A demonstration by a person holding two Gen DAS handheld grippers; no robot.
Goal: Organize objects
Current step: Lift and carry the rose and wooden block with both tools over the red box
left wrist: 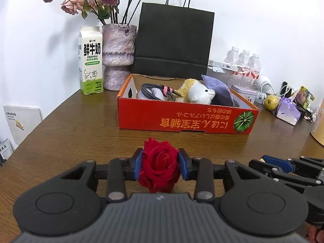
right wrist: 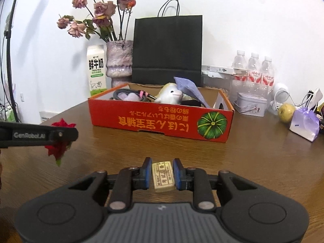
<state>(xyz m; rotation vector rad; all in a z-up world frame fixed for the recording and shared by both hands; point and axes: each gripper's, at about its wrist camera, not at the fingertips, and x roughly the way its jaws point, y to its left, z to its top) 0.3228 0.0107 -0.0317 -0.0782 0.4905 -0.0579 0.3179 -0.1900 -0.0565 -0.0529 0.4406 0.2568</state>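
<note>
Both hands are loaded and the carry to the box looks like the step in hand: the left tool (left wrist: 160, 165) is closed on a red rose (left wrist: 159, 162), its blue pads pressed into the bloom from either side, and the right tool (right wrist: 162, 172) is nearly shut on a small cream block with printed characters (right wrist: 163, 177), held flat between its pads. Both are held over the wooden tabletop (right wrist: 243, 162), short of the orange box (right wrist: 162, 121), which stands open ahead of them. The next move, as I judge it, calls for lifting each thing over the near wall and opening the pads only once it is above a free spot; the rose is soft and should not be squeezed harder. Inside the box lie a coiled grey cable (left wrist: 156, 93), a white and yellow plush toy (left wrist: 198, 91) and a lilac cloth (left wrist: 217, 86), so little room is left. Behind it stand a black paper bag (right wrist: 168, 46), a vase of dried roses (right wrist: 119, 60) and a milk carton (left wrist: 91, 68)
</note>
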